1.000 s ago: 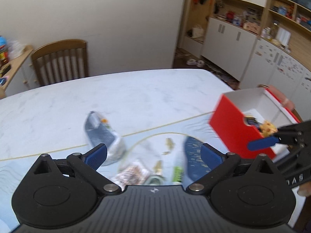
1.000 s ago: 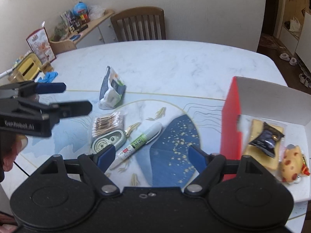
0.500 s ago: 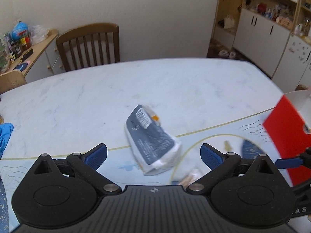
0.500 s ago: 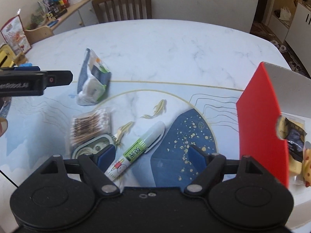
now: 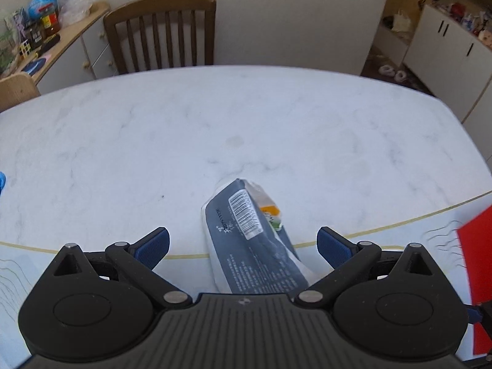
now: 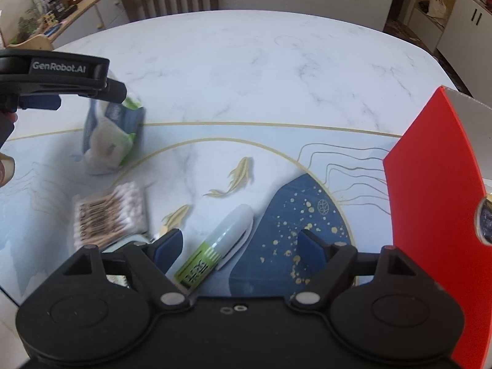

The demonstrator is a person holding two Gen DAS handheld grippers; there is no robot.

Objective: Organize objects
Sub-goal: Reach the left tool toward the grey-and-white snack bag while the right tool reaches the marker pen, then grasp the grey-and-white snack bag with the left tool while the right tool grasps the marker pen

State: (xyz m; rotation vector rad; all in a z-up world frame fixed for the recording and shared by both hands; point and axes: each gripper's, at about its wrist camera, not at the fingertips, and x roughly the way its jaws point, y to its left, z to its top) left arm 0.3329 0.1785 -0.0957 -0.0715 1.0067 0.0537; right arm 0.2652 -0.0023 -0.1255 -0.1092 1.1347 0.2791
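Note:
A blue-grey tissue pack (image 5: 252, 240) lies on the marble table, and my left gripper (image 5: 243, 244) stands open over it, the pack between its spread fingers without touching either pad. In the right wrist view the same pack (image 6: 107, 136) sits at the left under the left gripper's black body (image 6: 58, 77). My right gripper (image 6: 240, 244) is open above a green-and-white glue pen (image 6: 220, 246), which lies slanted between its fingers. A cotton swab pack (image 6: 109, 212) lies left of the pen. The red box (image 6: 436, 215) stands at the right.
A wooden chair (image 5: 163, 33) stands at the table's far edge, a sideboard with clutter (image 5: 37, 46) behind it on the left. White cabinets (image 5: 446, 52) line the right wall. A correction-tape dispenser (image 6: 123, 246) is partly hidden under my right gripper's left finger. A hand (image 6: 6, 141) shows at the left edge.
Both grippers have come down and moved left. The tissue pack now lies between the left fingers, the glue pen between the right ones. The red box has slid toward the right edge in both views.

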